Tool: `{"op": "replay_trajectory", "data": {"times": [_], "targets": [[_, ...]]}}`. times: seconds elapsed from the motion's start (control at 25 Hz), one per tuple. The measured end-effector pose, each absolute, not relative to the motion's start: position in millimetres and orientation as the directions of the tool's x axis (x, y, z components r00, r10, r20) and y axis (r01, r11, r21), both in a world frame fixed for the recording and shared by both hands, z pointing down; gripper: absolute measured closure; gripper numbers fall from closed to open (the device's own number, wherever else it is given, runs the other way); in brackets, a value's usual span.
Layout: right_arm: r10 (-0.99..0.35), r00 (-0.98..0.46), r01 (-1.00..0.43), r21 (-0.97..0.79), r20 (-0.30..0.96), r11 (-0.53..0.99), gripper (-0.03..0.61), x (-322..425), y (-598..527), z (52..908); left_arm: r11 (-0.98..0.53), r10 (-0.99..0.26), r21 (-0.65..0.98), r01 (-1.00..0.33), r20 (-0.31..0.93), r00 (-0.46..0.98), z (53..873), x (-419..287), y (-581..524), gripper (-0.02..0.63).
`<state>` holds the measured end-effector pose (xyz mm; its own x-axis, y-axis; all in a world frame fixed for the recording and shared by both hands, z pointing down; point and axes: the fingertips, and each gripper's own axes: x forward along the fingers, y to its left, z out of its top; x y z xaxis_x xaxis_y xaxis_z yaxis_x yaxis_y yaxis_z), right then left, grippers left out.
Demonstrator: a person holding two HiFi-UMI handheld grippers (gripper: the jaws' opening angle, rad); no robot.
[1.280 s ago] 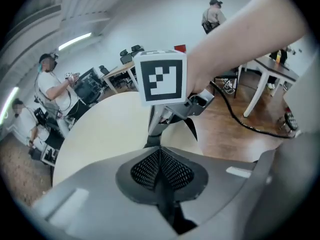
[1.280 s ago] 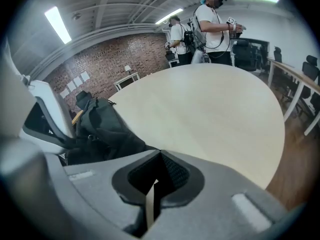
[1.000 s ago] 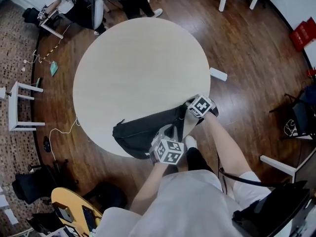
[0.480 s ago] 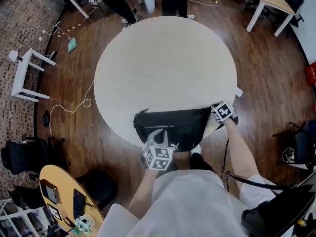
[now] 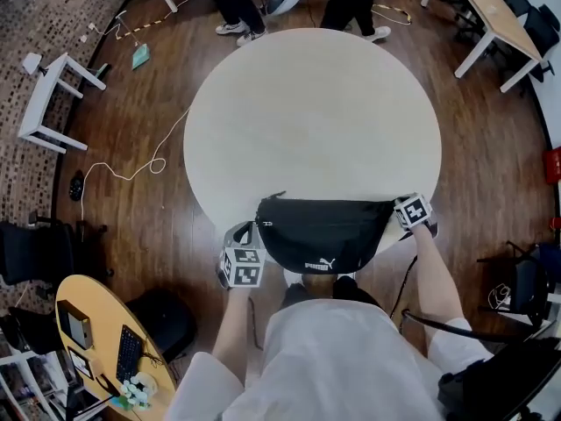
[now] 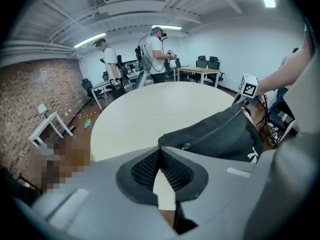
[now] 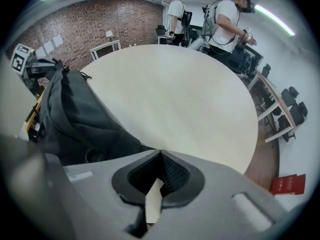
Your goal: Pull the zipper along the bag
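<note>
Table: I see a round pale top.
Bag: black, it lies at the table's near edge, between my two grippers.
Left gripper: jaws closed together on nothing, just beside the bag's left end.
Right gripper: jaws also pressed together, empty, at the bag's right end.
Zipper: it runs along the bag's top.

Only one brand mark is showing, on the black bag.
White lettering reading PUMA is sitting beside a leaping-cat logo on the bag's near face in the head view; the left gripper view is catching just the cat, no letters.
</note>
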<state>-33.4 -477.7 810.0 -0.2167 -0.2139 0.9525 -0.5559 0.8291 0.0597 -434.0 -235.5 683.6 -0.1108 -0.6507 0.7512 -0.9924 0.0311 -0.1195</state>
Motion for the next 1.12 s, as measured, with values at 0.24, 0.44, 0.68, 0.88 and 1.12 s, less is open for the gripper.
{"op": "replay_trajectory", "data": {"times": [0.24,0.44,0.68,0.88,1.12], "targets": [[-0.191,-0.167,-0.530,0.075,0.967,0.845,0.589,-33,-477,812,0.011,-0.596,-0.142,-0.990,0.794,-0.120,727,-475,-234,0.591],[-0.205,-0.160,-0.545,0.087,0.966,0.834,0.591,-32,-476,809,-0.030,-0.578,-0.153,-0.988,0.809,-0.108,757,-498,-252,0.591],[-0.181,-0.139,-0.548,0.076,0.974,0.833,0.591,-35,-476,811,-0.080,-0.550,-0.186,-0.979,0.827,-0.112,786,-507,-275,0.591],[-0.221,-0.130,-0.559,0.113,0.966,0.821,0.591,-34,-479,811,-0.049,-0.560,-0.083,-0.995,0.828,-0.042,785,-491,-270,0.588],[-0.285,-0.236,-0.623,0.081,0.929,0.778,0.591,-49,-474,792,-0.068,-0.619,-0.016,-0.998,0.785,0.030,761,-490,-256,0.574]]}}
